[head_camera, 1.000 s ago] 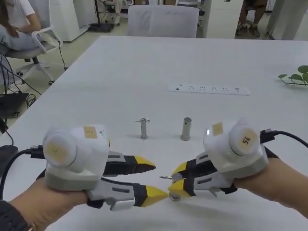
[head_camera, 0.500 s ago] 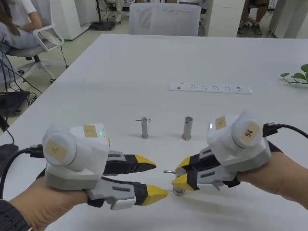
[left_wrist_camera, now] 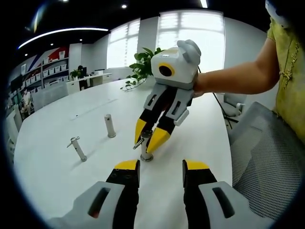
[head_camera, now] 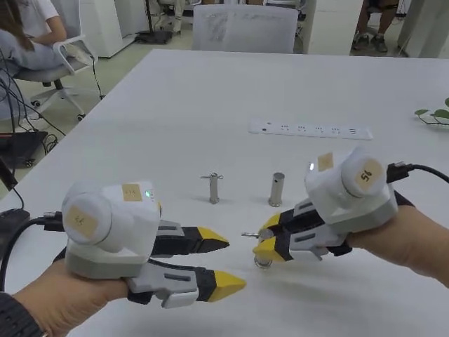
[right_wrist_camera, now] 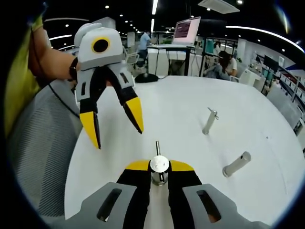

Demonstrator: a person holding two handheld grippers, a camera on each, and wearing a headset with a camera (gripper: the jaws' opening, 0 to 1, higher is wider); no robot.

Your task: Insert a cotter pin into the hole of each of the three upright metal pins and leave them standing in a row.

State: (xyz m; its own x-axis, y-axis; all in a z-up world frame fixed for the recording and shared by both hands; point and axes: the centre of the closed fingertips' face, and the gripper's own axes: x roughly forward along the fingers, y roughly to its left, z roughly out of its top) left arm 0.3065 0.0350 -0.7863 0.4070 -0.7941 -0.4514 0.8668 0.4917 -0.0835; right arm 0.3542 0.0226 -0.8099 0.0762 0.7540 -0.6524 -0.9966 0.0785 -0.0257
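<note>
In the head view your right gripper is clamped on the near metal pin, which stands on the table. A cotter pin pokes out of it toward your left gripper, which hangs just beside with its jaws spread and nothing in them. Beyond both tips stand the crossed pin and the bare pin. In the left gripper view, the right gripper pinches that pin straight ahead of your parted jaws. In the right gripper view, the near metal pin sits between your closed tips, and the left gripper gapes ahead to the left.

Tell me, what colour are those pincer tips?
Yellow fingertips, best seen in the head view.
</note>
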